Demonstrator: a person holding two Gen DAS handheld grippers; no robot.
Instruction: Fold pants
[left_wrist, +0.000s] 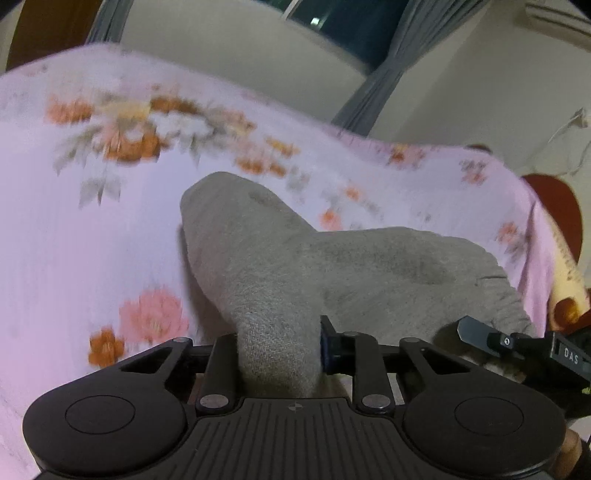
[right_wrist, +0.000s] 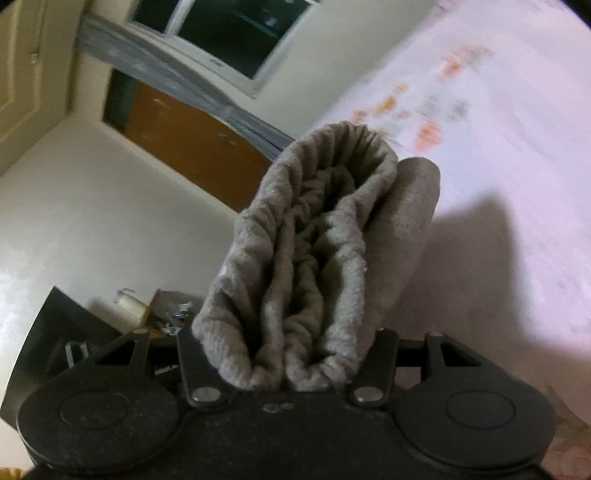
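Note:
The grey pants (left_wrist: 280, 266) rise in a fold from the pink floral bedsheet (left_wrist: 92, 229). My left gripper (left_wrist: 279, 347) is shut on a thick roll of that grey cloth, which fills the gap between the jaws. To the right, a black finger (left_wrist: 476, 330) of the other gripper touches the gathered edge of the same garment. In the right wrist view the pants' bunched elastic waistband (right_wrist: 325, 240) stands up in folds from my right gripper (right_wrist: 288, 354), which is shut on it. Both sets of fingertips are hidden by cloth.
The bedsheet (right_wrist: 498, 166) spreads to the right. A pale wall, a dark window (right_wrist: 229, 33) and a grey curtain (right_wrist: 177, 85) lie beyond. An open box (right_wrist: 162, 317) with small items sits low at left. A red-brown object (left_wrist: 557, 206) lies past the bed's right edge.

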